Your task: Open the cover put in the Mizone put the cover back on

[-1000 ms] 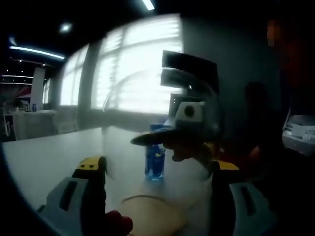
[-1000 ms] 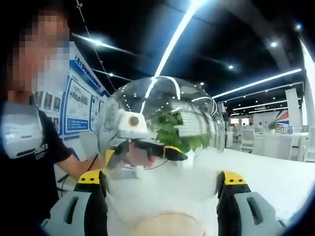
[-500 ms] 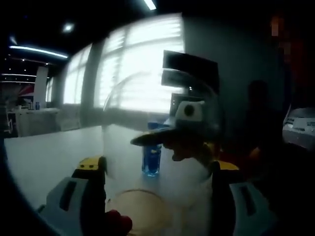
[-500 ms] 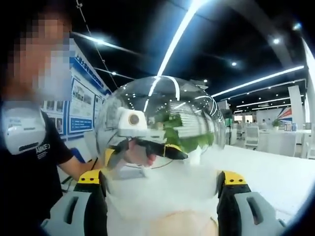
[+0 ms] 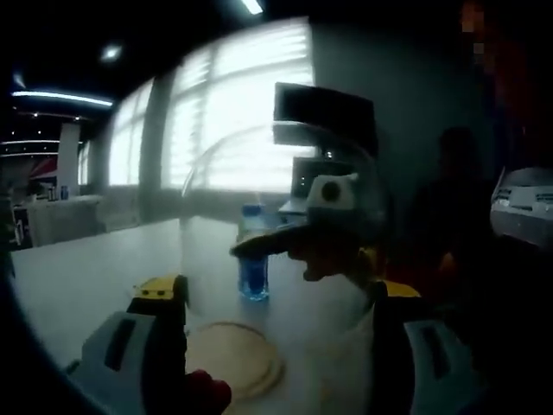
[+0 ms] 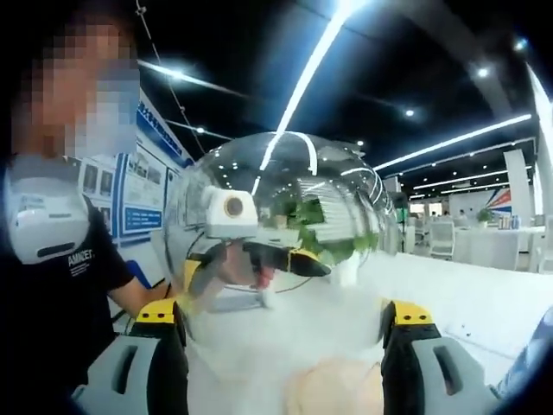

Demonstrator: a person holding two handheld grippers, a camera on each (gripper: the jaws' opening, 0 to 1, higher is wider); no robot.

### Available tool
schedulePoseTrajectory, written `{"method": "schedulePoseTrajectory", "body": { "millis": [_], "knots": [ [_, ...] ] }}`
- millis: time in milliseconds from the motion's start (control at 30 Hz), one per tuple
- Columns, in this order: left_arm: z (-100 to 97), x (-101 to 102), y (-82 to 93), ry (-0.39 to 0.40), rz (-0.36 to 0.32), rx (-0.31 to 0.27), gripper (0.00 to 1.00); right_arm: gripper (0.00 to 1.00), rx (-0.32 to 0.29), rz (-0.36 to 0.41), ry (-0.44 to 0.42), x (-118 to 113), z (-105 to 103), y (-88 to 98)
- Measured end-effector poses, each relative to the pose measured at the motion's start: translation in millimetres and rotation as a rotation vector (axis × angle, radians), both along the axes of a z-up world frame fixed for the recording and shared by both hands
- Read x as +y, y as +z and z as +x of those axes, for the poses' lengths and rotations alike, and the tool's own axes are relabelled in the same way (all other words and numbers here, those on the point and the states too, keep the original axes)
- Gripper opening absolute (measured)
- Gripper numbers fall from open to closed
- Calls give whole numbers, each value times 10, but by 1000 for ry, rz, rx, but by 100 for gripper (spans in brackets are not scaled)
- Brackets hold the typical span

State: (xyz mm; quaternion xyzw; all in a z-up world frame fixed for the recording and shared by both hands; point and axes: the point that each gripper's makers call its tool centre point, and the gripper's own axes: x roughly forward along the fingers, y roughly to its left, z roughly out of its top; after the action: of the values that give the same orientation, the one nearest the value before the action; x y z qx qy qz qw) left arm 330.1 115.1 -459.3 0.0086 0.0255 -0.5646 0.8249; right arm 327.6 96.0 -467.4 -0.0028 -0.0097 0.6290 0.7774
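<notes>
Between both pairs of my fingers, the clear dome cover (image 6: 285,233) is clamped, lifted. Beyond it (on the worktop (image 5: 95,259)) stands the Mizone bottle (image 5: 252,264), near a round wooden base (image 5: 232,367).

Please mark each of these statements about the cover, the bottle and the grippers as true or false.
1. The clear dome cover sits between the left gripper's jaws. True.
2. The blue bottle stands on the round wooden base. False: it stands on the white table, beyond the base.
3. The bottle lies on its side. False: it stands upright.
4. In the right gripper view, a person in a black shirt stands beside the cover. True.
5. The right gripper holds the bottle. False: the cover is between its jaws.
</notes>
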Motion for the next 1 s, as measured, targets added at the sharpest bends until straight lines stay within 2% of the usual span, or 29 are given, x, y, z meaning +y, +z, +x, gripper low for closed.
{"method": "schedulePoseTrajectory", "body": {
  "millis": [233,1000],
  "knots": [
    [-192,-34,-44,-3,20,-8,76,87,-30,-45,-2,-25,-194,-27],
    [-664,-36,-94,15,45,6,77,88,-23,-67,21,-27,-646,-84]
  ]
}}
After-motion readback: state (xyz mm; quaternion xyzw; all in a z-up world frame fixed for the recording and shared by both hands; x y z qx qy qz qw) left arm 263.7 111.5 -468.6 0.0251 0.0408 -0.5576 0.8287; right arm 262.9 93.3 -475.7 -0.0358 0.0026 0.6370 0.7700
